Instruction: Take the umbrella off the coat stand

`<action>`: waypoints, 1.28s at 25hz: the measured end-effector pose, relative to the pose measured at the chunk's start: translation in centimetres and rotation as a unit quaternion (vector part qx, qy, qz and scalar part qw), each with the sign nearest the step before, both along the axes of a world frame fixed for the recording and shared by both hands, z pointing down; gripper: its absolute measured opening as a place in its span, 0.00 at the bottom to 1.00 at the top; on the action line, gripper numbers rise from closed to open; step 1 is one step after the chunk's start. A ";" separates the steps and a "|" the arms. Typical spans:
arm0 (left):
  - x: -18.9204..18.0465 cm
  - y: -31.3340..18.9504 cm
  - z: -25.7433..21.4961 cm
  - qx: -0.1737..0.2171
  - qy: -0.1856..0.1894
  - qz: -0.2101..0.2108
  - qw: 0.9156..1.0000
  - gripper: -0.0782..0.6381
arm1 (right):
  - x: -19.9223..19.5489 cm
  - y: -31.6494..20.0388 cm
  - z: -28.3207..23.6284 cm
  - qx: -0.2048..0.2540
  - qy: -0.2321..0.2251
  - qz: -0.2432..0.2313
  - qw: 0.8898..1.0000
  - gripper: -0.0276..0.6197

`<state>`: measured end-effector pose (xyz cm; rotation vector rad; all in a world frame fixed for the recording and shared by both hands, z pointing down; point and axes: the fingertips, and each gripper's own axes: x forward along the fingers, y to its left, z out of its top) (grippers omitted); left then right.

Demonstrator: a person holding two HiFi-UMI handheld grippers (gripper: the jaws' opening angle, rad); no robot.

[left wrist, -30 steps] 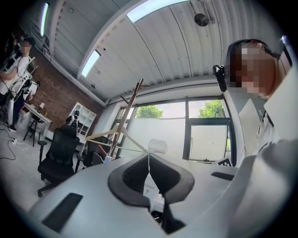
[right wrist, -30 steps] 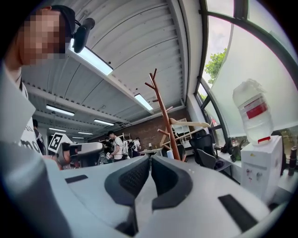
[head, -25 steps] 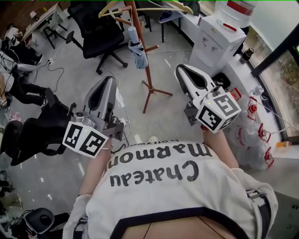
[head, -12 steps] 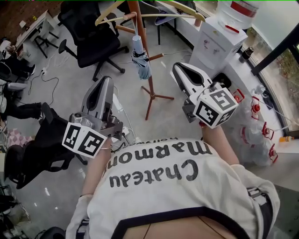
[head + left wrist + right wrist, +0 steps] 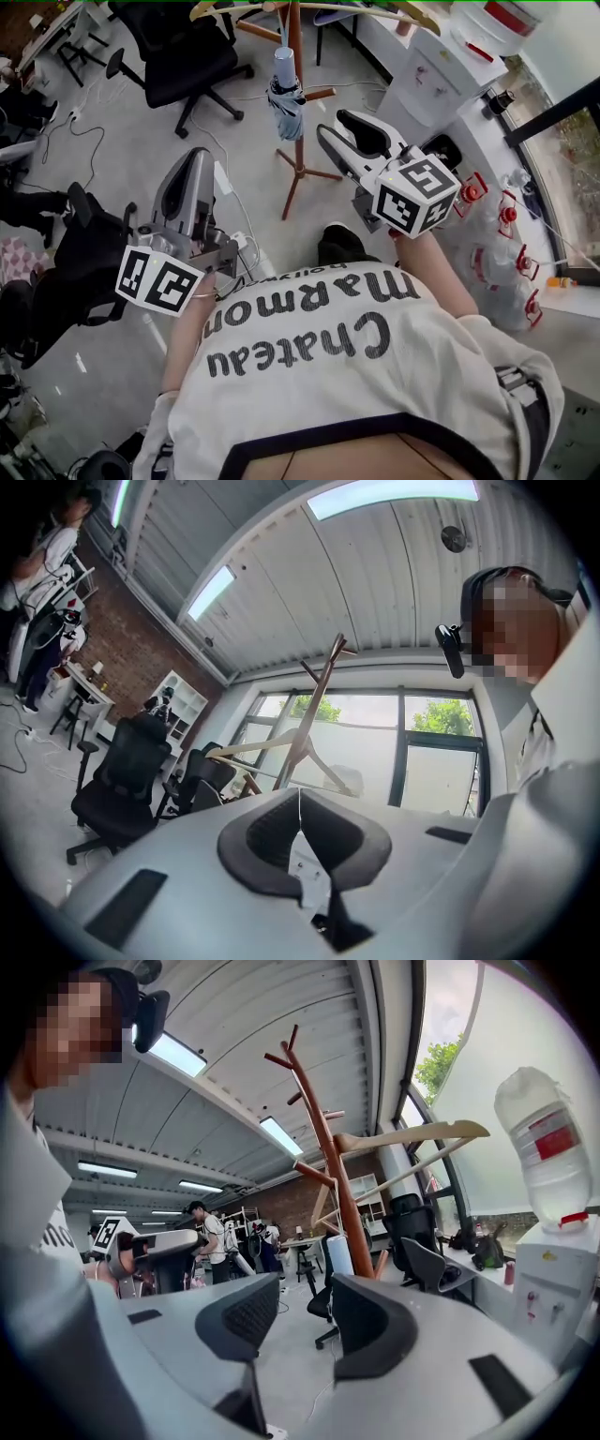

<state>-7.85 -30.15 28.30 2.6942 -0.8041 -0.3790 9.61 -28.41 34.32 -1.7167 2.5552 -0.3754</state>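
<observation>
- The right gripper (image 5: pixel 339 131) has just been opening its jaws. They now sit wide apart with nothing between the pads, just floor showing through the gap.
- The left gripper (image 5: pixel 192 164) has its jaws pressed together and holds nothing. It's off to the left, well away from the stand.
- The folded grey-blue umbrella (image 5: pixel 286 89) hangs on the reddish-brown wooden coat stand (image 5: pixel 298 141), right against the pole, pale cylindrical end up.
- The right gripper is near the umbrella but not touching it.
- A pale wooden clothes hanger (image 5: pixel 375 11) sits up top, and a white water dispenser (image 5: pixel 441 80) is off to the right.
</observation>
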 end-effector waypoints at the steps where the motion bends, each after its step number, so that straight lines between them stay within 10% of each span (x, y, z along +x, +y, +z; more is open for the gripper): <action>1: -0.2 -0.2 0.0 -0.002 0.002 -0.009 1.000 0.14 | 0.0 -0.5 0.1 -0.003 0.004 -0.006 1.000 0.30; 16: -2.3 -4.2 -0.8 -0.007 0.019 -0.158 0.987 0.14 | 0.2 -11.1 0.2 -0.017 0.049 -0.114 0.992 0.30; 32: -4.4 -5.9 -1.2 -0.004 0.013 -0.221 0.975 0.14 | -1.3 -16.2 1.0 -0.016 0.051 -0.156 0.986 0.32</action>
